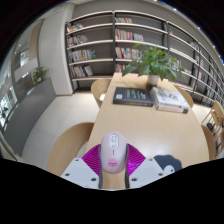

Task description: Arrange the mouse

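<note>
Mouse [113, 155], white, sits clenched between the tool's [113, 168] pink pads [95, 158], lifted near above the table [90, 125] so it can be set down squarely; farther right, books [150, 97] and a plant [152, 62] crowd the far end.

Tongs [113, 165]: white fingers [80, 172] w/ magenta inner pads [96, 157].

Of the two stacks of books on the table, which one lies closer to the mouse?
The darker stack, beyond the fingers and nearer the mouse held between them; the paler stack lies farther off beside it.
</note>
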Demonstrator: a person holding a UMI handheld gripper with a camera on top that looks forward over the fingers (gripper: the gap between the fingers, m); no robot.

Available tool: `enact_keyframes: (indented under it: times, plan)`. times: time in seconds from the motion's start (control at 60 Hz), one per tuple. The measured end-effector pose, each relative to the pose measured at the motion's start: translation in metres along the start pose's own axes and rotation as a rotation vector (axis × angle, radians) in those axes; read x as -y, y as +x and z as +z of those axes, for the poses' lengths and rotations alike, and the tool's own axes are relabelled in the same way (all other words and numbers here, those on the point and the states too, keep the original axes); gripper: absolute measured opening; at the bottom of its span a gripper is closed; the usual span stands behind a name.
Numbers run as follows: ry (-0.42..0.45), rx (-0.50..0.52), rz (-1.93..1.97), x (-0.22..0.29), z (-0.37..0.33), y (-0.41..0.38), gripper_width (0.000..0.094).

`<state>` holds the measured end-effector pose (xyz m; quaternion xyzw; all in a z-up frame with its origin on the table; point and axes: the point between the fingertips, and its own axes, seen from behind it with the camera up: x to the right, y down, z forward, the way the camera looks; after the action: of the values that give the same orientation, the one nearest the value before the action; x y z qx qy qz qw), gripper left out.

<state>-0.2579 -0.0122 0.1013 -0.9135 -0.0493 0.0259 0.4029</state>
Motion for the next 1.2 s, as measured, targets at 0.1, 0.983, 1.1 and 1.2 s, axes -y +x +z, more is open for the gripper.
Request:
enact_keyframes:
  times: [0.1,0.983,1.1,1.2]
  plan:
    - [0.113,-0.022,0.008,0.065,-0.034,0.037,0.0296]
    - [-0.125,-0.045,0.058,-0.143,0.012,0.192,0.0366]
    - [-0.15,-0.042,0.067,-0.145,0.011,0.191,0.0458]
    - [-0.197,-0.065,0.018,-0.145,0.003,0.196,0.0696]
